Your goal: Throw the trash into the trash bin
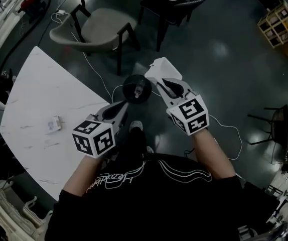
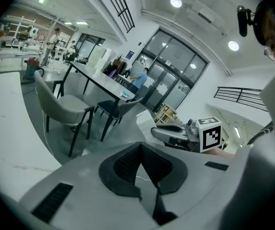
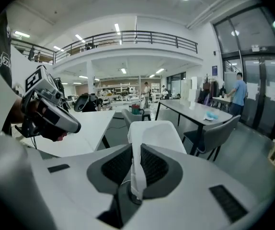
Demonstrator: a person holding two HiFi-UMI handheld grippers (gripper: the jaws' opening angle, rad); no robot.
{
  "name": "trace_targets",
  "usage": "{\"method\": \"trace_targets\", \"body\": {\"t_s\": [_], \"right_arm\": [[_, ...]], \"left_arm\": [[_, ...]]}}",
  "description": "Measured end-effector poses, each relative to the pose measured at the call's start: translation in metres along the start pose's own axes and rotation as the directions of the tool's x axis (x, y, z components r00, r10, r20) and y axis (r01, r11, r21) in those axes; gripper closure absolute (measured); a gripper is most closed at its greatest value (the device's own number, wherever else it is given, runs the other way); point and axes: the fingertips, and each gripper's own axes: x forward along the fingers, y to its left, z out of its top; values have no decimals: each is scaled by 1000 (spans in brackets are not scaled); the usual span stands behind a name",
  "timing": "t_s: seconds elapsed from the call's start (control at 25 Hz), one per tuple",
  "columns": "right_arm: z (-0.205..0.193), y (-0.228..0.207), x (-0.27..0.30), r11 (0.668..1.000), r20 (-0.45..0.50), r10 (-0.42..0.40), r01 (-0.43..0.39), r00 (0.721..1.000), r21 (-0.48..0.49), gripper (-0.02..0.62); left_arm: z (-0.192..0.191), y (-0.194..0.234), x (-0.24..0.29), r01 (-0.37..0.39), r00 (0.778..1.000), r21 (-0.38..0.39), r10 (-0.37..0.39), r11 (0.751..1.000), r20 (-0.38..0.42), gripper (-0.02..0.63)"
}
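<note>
Two tools: right tool (image 3: 136, 147) pinches smooth white paper sheet (image 3: 157, 132); left tool (image 2: 140, 146) closed, empty.

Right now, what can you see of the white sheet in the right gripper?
The white sheet looks like thin stiff paper or plastic, plain, rounded corners. Its near end is pinched between the dark ribbed pads of the right gripper; the rest sticks out past the jaws, in the air over dark floor. Nothing else touches it.
</note>
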Motion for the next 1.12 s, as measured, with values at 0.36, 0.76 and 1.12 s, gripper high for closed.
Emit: {"method": "trace_targets", "body": {"t_s": [0.36, 0.76, 1.12], "right_arm": [[-80, 6, 130, 987, -197, 155, -142, 968, 78, 517], [-241, 22, 251, 947, -440, 321, -274, 839, 170, 517], [-329, 29, 315, 930, -567, 367, -294, 737, 220, 517]], "left_arm": [[15, 104, 37, -65, 995, -114, 56, 991, -80, 600], [-3, 163, 63, -82, 983, -215, 43, 973, -179, 600], [3, 173, 83, -23, 984, -290, -29, 957, -173, 600]]}}
